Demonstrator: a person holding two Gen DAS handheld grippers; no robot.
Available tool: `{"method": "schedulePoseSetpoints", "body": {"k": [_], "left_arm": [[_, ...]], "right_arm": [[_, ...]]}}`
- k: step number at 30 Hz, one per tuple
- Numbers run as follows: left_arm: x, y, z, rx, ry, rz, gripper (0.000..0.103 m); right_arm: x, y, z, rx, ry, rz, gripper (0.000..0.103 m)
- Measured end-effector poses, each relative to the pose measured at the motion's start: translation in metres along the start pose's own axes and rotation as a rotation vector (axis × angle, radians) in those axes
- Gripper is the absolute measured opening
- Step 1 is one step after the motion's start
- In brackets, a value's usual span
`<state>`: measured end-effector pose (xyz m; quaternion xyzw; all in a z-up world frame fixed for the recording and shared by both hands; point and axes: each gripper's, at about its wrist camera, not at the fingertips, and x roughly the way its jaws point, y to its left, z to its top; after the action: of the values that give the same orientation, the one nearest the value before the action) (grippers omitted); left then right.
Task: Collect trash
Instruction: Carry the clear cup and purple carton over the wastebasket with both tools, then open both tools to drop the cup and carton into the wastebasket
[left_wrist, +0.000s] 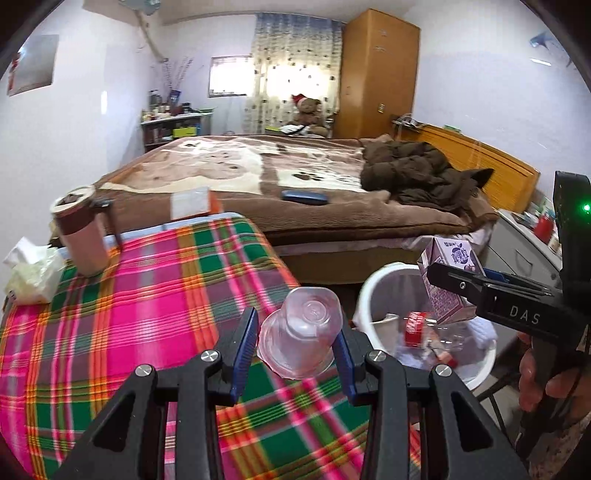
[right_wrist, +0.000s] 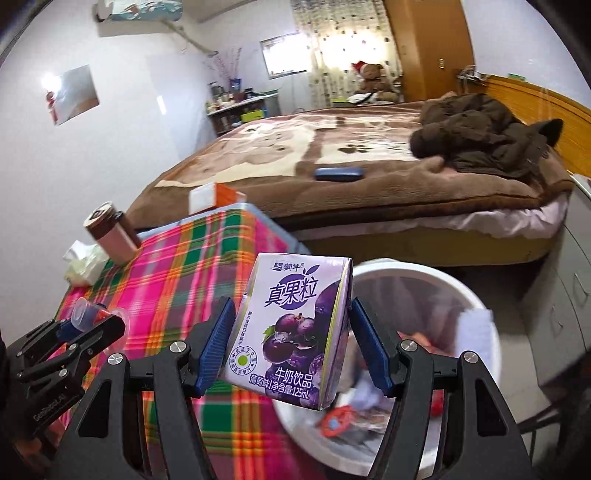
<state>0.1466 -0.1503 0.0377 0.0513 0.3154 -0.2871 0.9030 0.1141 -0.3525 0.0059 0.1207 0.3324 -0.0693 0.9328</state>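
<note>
My left gripper (left_wrist: 295, 343) is shut on a clear plastic cup (left_wrist: 301, 330), held sideways over the right edge of the plaid-covered table (left_wrist: 147, 295). My right gripper (right_wrist: 291, 332) is shut on a purple grape milk carton (right_wrist: 295, 328) and holds it upright above the near rim of the white trash bin (right_wrist: 443, 284). The carton (left_wrist: 448, 280) and the right gripper (left_wrist: 480, 291) also show in the left wrist view, over the bin (left_wrist: 376, 284). The bin holds several pieces of trash. The left gripper with the cup (right_wrist: 86, 314) shows at the lower left of the right wrist view.
A brown lidded mug (left_wrist: 83, 232) and a crumpled tissue pack (left_wrist: 31, 273) stand at the table's far left. An orange and white box (left_wrist: 192, 203) sits at its far edge. A bed (left_wrist: 295, 184) with a brown jacket lies behind. A grey cabinet (right_wrist: 569, 295) stands right of the bin.
</note>
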Motion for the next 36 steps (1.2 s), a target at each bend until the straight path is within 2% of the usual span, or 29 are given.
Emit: {"method": "schedulePoseSetpoints", "body": {"k": [11,18,24,25,26,27,28,30,32,36], "left_arm": [[0.037,-0.070,-0.002,0.063,0.071,-0.127,0.041],[0.054,-0.106,-0.012,0.097,0.117,-0.161,0.041],[0.064,-0.119,-0.015,0.091,0.146,-0.189,0.042],[0.066,-0.120,-0.015,0.088,0.153,-0.191,0.043],[0.066,-0.122,-0.015,0.096,0.151,-0.184,0.049],[0.067,-0.125,-0.015,0.110,0.144,-0.169,0.060],[0.066,-0.126,-0.016,0.114,0.139,-0.165,0.065],[0.066,-0.124,-0.015,0.097,0.142,-0.186,0.068],[0.066,-0.123,-0.016,0.095,0.142,-0.181,0.072],[0.064,-0.120,-0.015,0.086,0.135,-0.175,0.074]], "right_arm": [[0.008,-0.060,-0.006,0.069,0.049,-0.107,0.066],[0.018,-0.081,-0.006,0.064,0.092,-0.130,0.066],[0.028,-0.092,-0.005,0.055,0.117,-0.139,0.067],[0.029,-0.094,-0.005,0.063,0.120,-0.130,0.067],[0.030,-0.096,-0.005,0.068,0.124,-0.122,0.067],[0.031,-0.097,-0.005,0.071,0.129,-0.118,0.067],[0.032,-0.096,-0.006,0.069,0.133,-0.118,0.067],[0.032,-0.094,-0.006,0.058,0.129,-0.124,0.069],[0.031,-0.094,-0.006,0.056,0.120,-0.129,0.075],[0.028,-0.098,-0.004,0.081,0.109,-0.123,0.075]]}}
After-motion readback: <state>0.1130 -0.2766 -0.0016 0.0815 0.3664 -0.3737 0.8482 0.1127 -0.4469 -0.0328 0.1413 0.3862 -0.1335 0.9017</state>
